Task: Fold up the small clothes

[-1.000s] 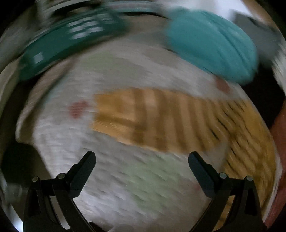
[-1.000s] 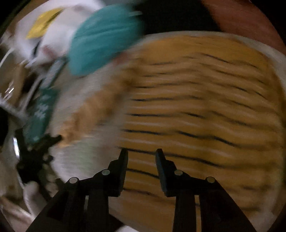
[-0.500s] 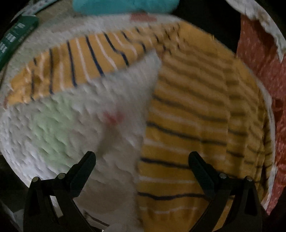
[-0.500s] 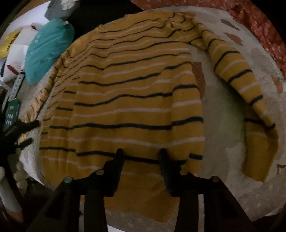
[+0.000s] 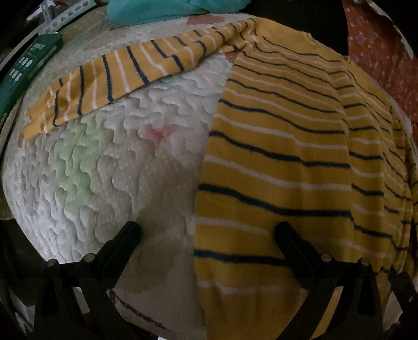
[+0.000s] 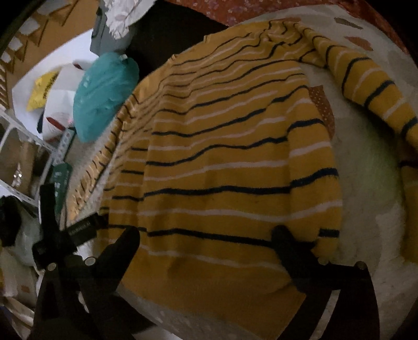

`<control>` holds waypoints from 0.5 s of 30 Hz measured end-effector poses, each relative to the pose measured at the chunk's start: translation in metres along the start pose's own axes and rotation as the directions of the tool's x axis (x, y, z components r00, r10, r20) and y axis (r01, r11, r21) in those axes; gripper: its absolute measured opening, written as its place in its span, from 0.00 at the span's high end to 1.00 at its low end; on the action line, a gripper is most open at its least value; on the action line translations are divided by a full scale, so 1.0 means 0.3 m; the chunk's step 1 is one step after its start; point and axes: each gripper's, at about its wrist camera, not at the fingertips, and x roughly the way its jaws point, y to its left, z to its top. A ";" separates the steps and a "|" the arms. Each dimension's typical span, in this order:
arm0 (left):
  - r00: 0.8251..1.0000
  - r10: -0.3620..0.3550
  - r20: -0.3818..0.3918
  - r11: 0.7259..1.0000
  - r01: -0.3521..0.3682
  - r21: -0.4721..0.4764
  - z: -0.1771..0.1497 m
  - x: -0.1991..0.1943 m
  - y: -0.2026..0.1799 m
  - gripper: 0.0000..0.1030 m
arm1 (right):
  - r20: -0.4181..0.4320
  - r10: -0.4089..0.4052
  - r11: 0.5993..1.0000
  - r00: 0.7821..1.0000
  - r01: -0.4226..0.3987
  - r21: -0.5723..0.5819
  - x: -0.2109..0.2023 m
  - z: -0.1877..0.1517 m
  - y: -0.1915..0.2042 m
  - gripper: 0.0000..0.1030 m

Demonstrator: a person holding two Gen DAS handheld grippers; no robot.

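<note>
A small yellow sweater [image 5: 282, 162] with navy and white stripes lies spread flat on a white quilted mat [image 5: 109, 162]. Its left sleeve [image 5: 125, 78] stretches out to the left; its other sleeve [image 6: 376, 89] reaches out in the right wrist view, where the body [image 6: 222, 162] fills the middle. My left gripper [image 5: 207, 231] is open and empty, just above the sweater's lower left edge. My right gripper [image 6: 205, 235] is open and empty above the sweater's hem. The left gripper's black body [image 6: 54, 232] shows at the left of the right wrist view.
A teal bundle [image 5: 167, 10] lies past the mat's far edge, also in the right wrist view [image 6: 104, 91]. A green box [image 5: 23, 73] sits at the far left. Red patterned fabric [image 5: 386, 55] lies at the right. White bags [image 6: 57, 96] and metal shelving [image 6: 31, 146] stand left.
The right gripper has opened wide from nearly shut over the sweater's hem. The left gripper swung right, from the bare mat to the sweater's left edge. The blur has settled.
</note>
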 end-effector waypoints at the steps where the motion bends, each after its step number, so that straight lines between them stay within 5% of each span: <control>1: 1.000 -0.016 -0.002 1.000 0.016 -0.004 -0.026 -0.021 0.014 0.03 | -0.009 0.015 1.000 1.000 -0.015 0.000 0.004 0.004 -0.001 0.00; 3: 0.996 -0.089 0.018 0.995 0.090 -0.051 -0.026 -0.065 0.061 0.20 | -0.034 0.059 0.998 0.998 -0.058 0.012 -0.004 0.023 -0.014 0.01; 5: 0.984 -0.170 0.043 0.976 0.175 -0.127 -0.040 -0.113 0.137 0.26 | -0.016 0.090 0.992 0.996 -0.088 0.095 -0.049 0.036 -0.053 0.22; 6: 0.980 -0.192 0.057 0.965 0.199 -0.171 -0.054 -0.129 0.176 0.26 | -0.001 0.128 0.982 0.992 -0.126 0.139 -0.067 0.041 -0.074 0.41; 10: 0.978 -0.209 0.024 0.946 0.208 -0.247 -0.100 -0.122 0.267 0.26 | 0.056 0.079 0.977 0.995 -0.089 0.195 -0.131 0.046 -0.124 0.45; 15: 0.975 -0.223 -0.019 0.973 0.221 -0.063 -0.147 -0.136 0.161 0.26 | 0.065 -0.054 0.983 0.996 0.041 0.179 -0.153 0.008 -0.120 0.47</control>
